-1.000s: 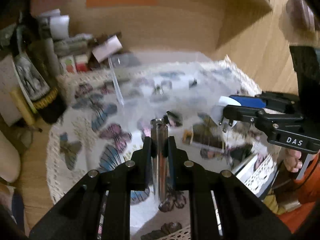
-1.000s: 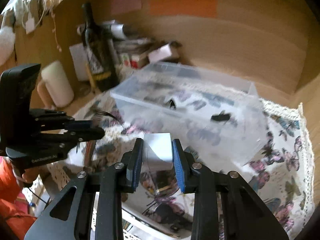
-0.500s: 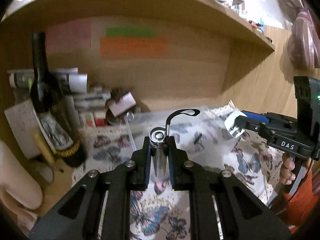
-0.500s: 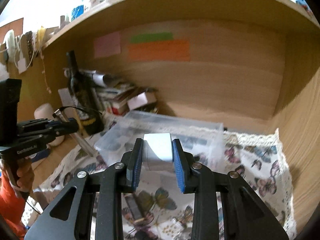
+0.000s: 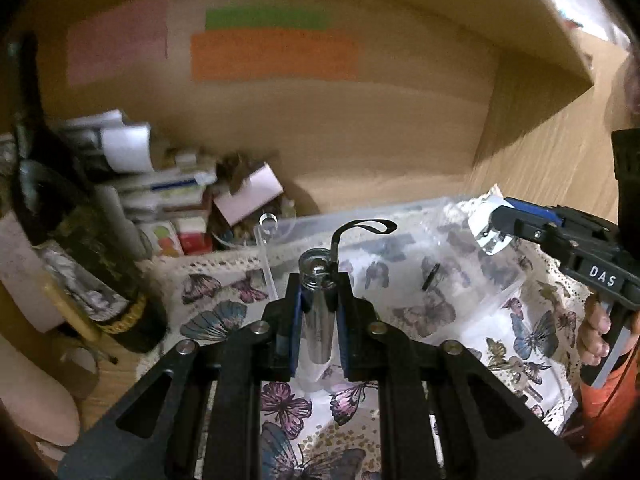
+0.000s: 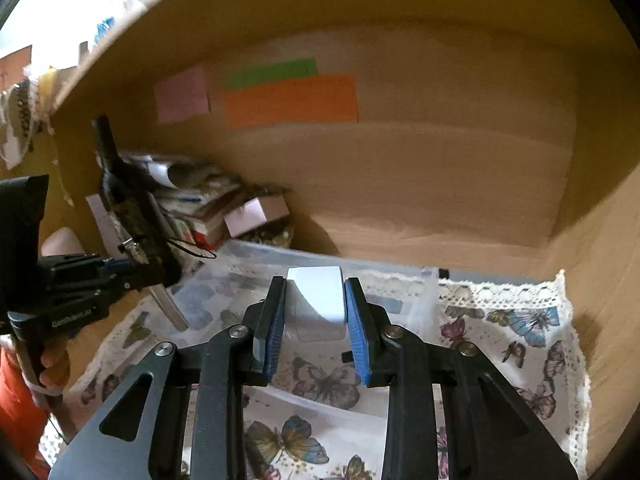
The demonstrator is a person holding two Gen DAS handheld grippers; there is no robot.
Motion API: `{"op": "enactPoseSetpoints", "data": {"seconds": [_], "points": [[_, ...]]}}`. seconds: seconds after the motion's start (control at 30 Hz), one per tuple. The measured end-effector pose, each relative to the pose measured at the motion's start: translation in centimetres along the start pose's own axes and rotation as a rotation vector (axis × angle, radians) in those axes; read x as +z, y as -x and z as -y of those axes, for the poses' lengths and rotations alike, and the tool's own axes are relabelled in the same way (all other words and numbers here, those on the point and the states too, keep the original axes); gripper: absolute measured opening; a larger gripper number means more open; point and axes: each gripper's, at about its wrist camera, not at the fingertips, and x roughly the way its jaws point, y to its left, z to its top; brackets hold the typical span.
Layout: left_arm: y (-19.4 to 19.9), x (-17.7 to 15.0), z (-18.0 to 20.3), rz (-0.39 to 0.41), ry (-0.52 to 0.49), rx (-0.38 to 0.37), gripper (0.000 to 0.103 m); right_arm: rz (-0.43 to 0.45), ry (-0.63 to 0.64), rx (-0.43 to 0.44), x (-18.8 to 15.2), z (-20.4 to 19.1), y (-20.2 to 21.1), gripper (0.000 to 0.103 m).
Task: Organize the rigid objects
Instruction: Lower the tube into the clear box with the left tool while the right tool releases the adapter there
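The left tongs (image 5: pixel 318 312) are closed, their blue pads (image 5: pixel 296 320) pressing both sides of a metal cylinder (image 5: pixel 317 320) that stands upright between them. The right tongs (image 6: pixel 316 312) are likewise closed, clamping a white block (image 6: pixel 318 304). Both are held raised and side by side, each gripped from below by a bare hand (image 5: pixel 596 330).

Upright silver flashlight (image 5: pixel 318 312); white charger (image 6: pixel 318 304).

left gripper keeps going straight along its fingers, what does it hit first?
Likely the clear plastic bin just ahead of the left gripper, which is shut on the metal cylinder. Behind it is the wooden back wall. Depth is uncertain.
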Motion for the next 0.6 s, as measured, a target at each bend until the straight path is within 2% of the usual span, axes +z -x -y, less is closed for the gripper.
{"op": "enactPoseSetpoints", "data": {"seconds": [0.3,0.6], "points": [[-3.2,-0.5,0.5,-0.116,-0.031,-0.006,0.015,-0.108,-0.024,0.023,-1.1,1.0,-4.6,0.026],[-5.8,0.2,0.9,-0.158,-0.026,-0.009,0.015,-0.197,-0.016,0.034,-2.2,0.7,-7.4,0.027]]}}
